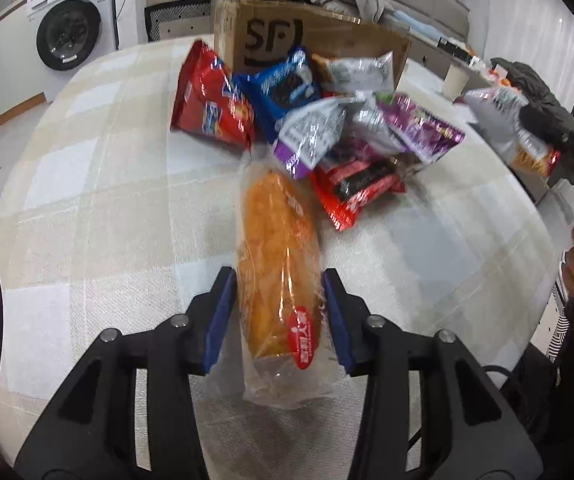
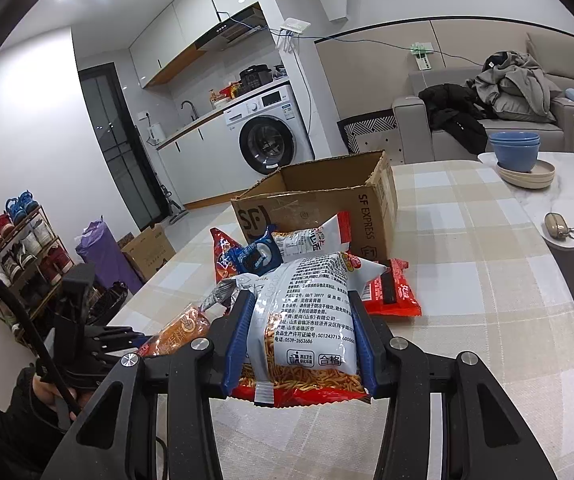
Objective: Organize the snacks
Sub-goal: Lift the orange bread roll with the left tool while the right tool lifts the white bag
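The left gripper (image 1: 279, 300) straddles a long orange bread roll in clear wrap (image 1: 277, 264); its blue pads (image 1: 219, 320) sit right at the wrapper's sides, and whether they press on it cannot be told. The roll lies on the checked tablecloth (image 1: 107, 184), running straight ahead of the jaws. Beyond its far end sits a heap of snacks: a red bag (image 1: 213, 104) ahead to the left, a blue cookie pack (image 1: 283, 84) behind it, purple packets (image 1: 423, 128) ahead to the right, and a red bar pack (image 1: 357, 188) just right of the roll. The open cardboard box (image 1: 311, 40) stands behind the heap.

The right gripper (image 2: 299, 320) is clamped on a white bag of fried noodle sticks (image 2: 307, 320), held upright between its pads, with the box (image 2: 327, 200) farther ahead.
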### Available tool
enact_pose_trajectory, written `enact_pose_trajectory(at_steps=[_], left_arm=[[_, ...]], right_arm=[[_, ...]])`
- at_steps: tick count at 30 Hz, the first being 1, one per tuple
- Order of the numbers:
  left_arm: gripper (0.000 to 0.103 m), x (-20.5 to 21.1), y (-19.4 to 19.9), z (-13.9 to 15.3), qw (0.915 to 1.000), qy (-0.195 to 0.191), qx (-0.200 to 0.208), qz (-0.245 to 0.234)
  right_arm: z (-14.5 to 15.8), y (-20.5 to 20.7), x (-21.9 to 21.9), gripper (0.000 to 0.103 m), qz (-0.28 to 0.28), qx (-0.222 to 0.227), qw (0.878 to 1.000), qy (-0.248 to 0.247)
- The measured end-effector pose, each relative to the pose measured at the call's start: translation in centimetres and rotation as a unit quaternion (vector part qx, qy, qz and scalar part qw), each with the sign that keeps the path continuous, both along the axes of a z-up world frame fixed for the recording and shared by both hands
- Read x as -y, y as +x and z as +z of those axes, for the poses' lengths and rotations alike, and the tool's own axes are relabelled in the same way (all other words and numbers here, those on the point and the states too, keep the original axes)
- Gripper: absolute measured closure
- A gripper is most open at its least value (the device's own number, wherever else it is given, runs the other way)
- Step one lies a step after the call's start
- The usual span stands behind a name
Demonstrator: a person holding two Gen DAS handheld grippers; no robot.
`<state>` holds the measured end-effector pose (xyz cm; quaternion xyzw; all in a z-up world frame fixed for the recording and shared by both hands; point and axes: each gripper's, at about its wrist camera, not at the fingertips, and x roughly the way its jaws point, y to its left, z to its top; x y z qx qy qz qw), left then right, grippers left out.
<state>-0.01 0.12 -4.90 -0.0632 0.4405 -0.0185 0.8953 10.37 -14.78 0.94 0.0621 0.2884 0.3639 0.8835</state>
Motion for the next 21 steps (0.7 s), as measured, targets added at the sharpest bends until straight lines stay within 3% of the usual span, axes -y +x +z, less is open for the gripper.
enact_pose_trajectory(at_steps=[3,21], left_arm=[[0.072,-0.1,0.0,0.1,0.9999,-0.015,0.004,-0.002],[0.078,-3.4,-2.3,4.1,0.9964,-0.047,0.062,0.034]], right_arm=[[0.1,0.0,0.1,0.057,-0.001,0.0,1.0,0.001],[0.1,0.3,0.1,0.057,-0.012,0.001,1.0,0.015]])
